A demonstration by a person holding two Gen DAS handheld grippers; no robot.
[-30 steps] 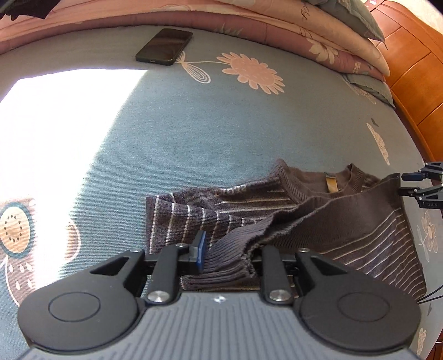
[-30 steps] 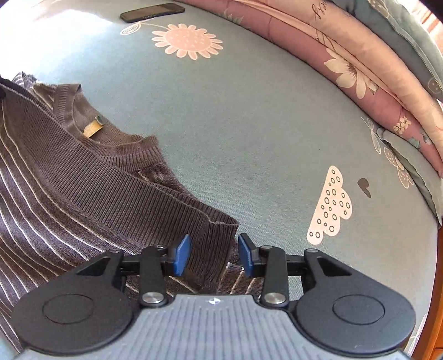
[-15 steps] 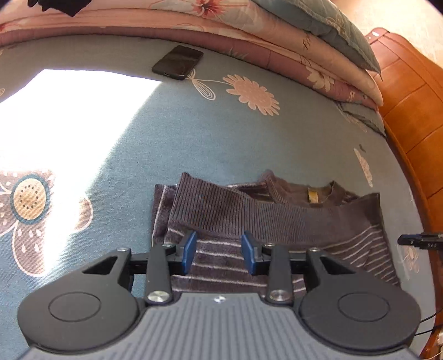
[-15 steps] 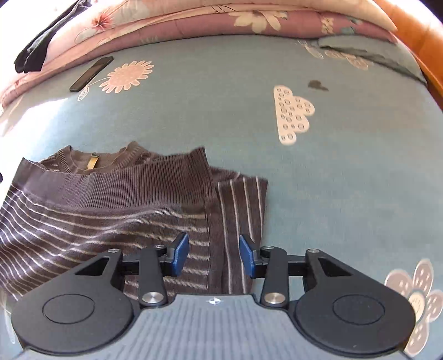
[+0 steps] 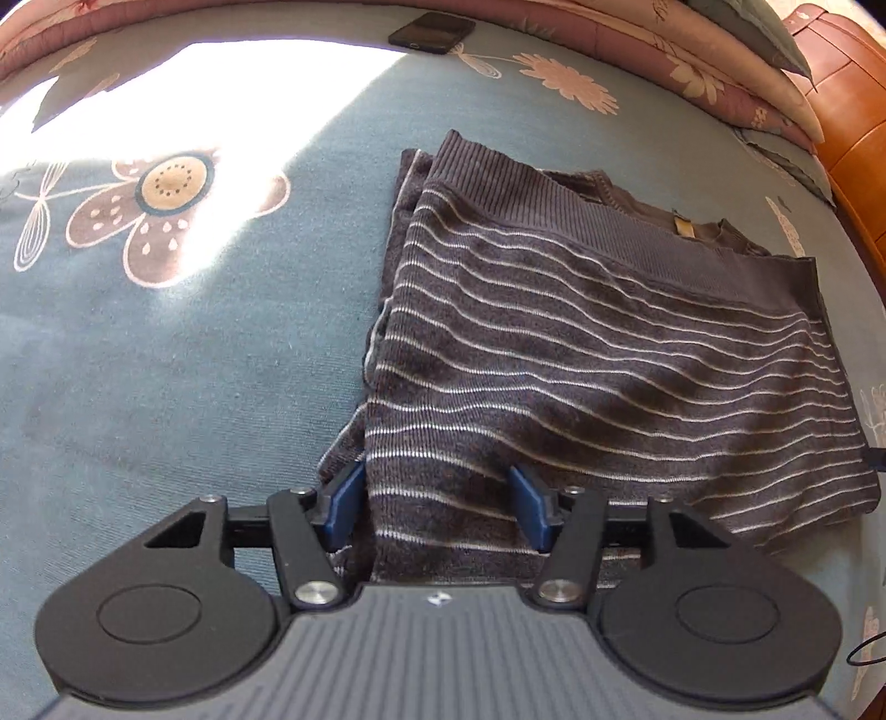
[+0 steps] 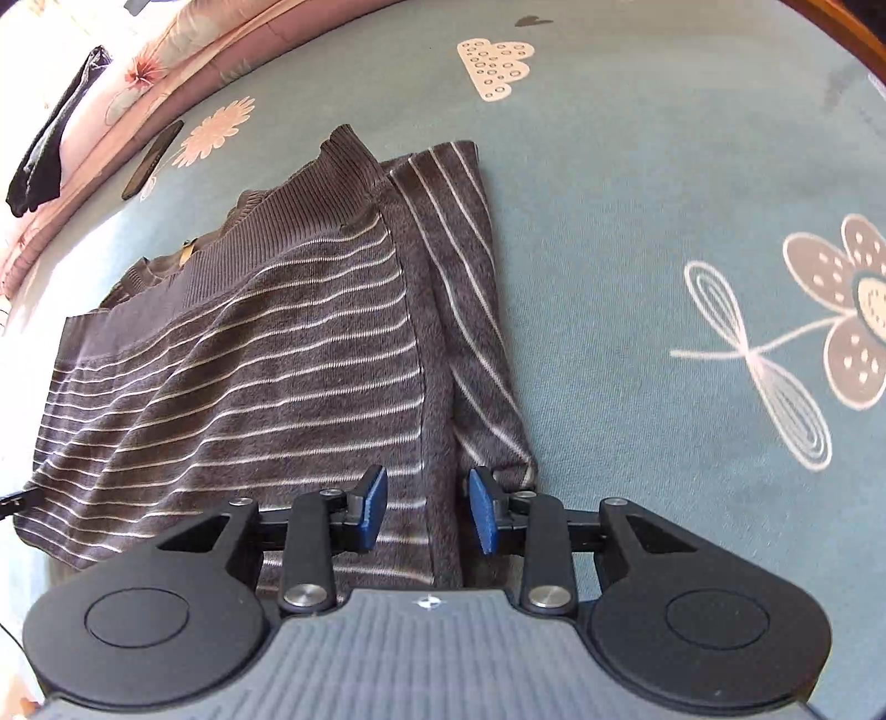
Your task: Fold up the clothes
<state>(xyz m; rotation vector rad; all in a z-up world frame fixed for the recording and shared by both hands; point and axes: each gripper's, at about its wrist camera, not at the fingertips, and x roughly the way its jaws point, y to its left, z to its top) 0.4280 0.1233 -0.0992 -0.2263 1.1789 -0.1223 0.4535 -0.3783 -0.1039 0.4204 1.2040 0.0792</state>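
A brown sweater with thin white stripes (image 5: pixel 581 354) lies folded flat on the blue-green bedspread, its ribbed hem turned up over the collar and label. My left gripper (image 5: pixel 437 504) is open wide over the sweater's near left corner, and fabric lies between its blue pads without being pinched. In the right wrist view the same sweater (image 6: pixel 249 354) fills the left half, with a folded sleeve along its right side. My right gripper (image 6: pixel 426 507) is open over the near right edge, astride the side seam.
A black phone (image 5: pixel 432 32) lies at the far side of the bed, below a stack of pink floral quilts (image 5: pixel 692 61). The wooden headboard (image 5: pixel 853 105) is at far right. A dark garment (image 6: pixel 50 144) hangs on the quilts. Bare bedspread (image 6: pixel 664 249) lies right of the sweater.
The lifted hem has been laid down over the collar and released. Both grippers have drawn back to the sweater's near edge, and the left jaws have spread wider.
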